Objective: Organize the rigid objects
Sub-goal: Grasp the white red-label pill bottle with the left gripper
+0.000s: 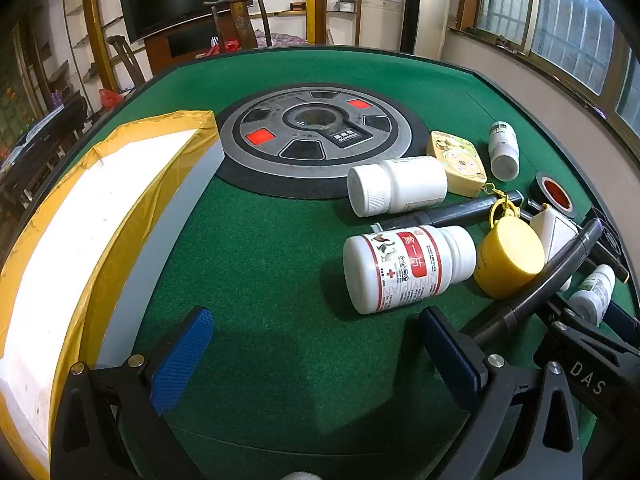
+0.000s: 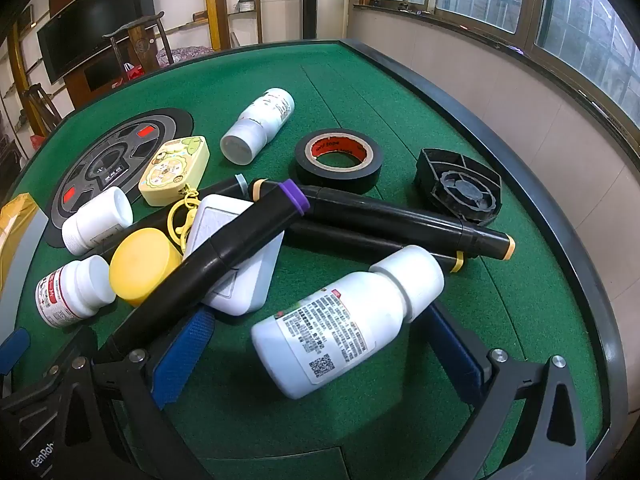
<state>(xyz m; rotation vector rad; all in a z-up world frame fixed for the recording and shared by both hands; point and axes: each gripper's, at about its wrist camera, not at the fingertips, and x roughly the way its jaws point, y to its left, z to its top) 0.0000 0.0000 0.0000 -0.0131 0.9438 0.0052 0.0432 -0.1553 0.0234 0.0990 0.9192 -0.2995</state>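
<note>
Box [image 1: 80,240] interior seemingly bare; bottles [image 2: 344,320] lie outside.

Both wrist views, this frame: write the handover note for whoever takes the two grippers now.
Left gripper: open, empty, over bare green felt.
Right gripper: open, jaws either side of the large white bottle, which lies on the felt; not gripped.
Things: bottles, black markers, yellow jar, white adapter, keychain box, black tape roll and black plastic part lie jumbled at the right.
Foam box at the left looks empty.
Done: nothing sorted. Left: everything.
</note>
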